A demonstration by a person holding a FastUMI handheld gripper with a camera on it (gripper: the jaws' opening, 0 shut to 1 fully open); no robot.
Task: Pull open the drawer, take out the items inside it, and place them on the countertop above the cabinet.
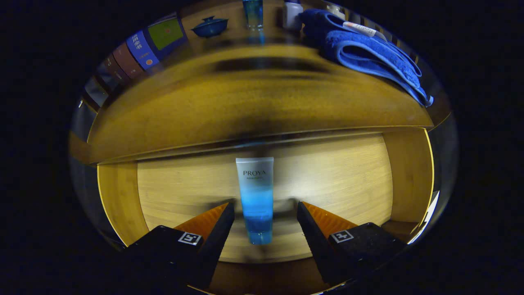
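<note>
The wooden drawer [123, 196] is pulled out below the cabinet's countertop [254, 98]. A white-to-blue cosmetic tube [256, 196] lies flat on the drawer's floor, its blue cap end pointing toward me. My gripper [266, 209] hovers over the drawer, open, with one finger on each side of the tube's lower half. A gap shows between each finger and the tube, so neither presses on it.
On the countertop lie a folded blue towel [368, 53] at the right, a dark blue lidded bowl [209, 26], a blue bottle [253, 14] and a white bottle [292, 14] at the back. Several books [139, 51] stand at the back left.
</note>
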